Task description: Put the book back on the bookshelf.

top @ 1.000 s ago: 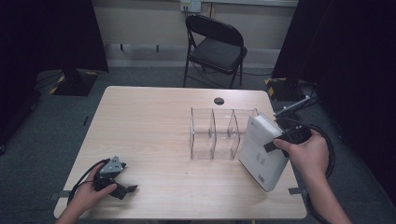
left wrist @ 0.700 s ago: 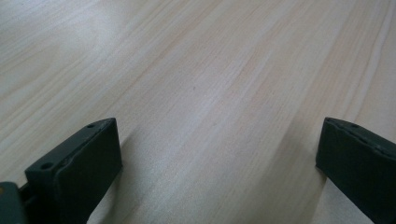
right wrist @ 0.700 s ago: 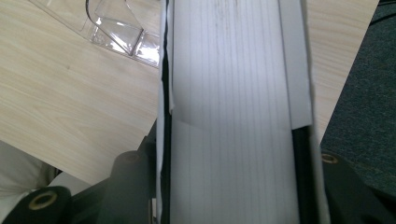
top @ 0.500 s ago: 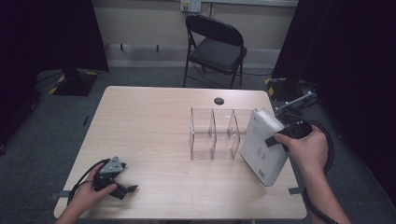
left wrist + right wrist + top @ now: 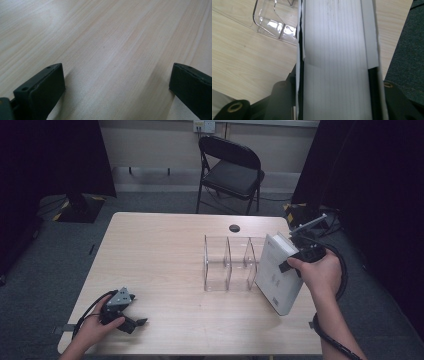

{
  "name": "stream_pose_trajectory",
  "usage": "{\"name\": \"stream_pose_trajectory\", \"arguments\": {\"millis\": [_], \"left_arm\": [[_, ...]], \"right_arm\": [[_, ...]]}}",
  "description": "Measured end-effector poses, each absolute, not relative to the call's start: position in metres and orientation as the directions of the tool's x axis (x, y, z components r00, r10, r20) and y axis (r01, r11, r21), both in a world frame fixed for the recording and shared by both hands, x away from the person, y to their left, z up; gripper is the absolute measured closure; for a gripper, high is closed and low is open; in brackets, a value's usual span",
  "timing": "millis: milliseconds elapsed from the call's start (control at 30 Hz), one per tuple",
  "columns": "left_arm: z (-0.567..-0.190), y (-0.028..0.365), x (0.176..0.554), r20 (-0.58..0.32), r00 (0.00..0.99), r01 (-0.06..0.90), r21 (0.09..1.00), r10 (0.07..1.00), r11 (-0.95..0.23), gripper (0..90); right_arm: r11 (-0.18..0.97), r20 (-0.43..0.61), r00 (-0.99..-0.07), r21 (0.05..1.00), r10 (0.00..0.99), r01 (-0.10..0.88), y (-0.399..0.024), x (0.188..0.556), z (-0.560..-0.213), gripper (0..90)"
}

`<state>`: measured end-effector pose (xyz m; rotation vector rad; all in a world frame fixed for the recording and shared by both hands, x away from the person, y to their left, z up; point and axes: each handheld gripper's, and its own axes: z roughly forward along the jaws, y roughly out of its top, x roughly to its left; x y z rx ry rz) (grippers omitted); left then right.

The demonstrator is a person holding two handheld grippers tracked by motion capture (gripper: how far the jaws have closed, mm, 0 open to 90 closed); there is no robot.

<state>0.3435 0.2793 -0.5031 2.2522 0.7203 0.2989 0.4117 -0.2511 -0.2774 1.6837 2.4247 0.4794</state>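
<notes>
Faintly, grey print on the white book's (image 5: 278, 275) cover stays unreadable.

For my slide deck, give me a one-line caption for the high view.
Right gripper holds a white book tilted beside the clear divider rack; left gripper rests on the table.

Honestly, nothing here is legible. The white book (image 5: 276, 272) at the right of the high view has a few dark marks on its cover, near the top corner and down the middle, but they're too small and blurry to make out. In the right gripper view its page edges (image 5: 337, 62) carry just faint lines, no lettering.
</notes>
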Motion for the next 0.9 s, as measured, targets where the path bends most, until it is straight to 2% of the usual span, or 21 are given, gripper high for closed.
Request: {"name": "stream_pose_trajectory", "arguments": {"millis": [900], "left_arm": [[-0.503,0.279,0.343,-0.004,0.815,0.407,0.716,0.579,-0.568,0.0]], "right_arm": [[0.289,0.062,-0.329,0.345,0.942,0.893,-0.236,0.437,-0.284,52.2]]}}
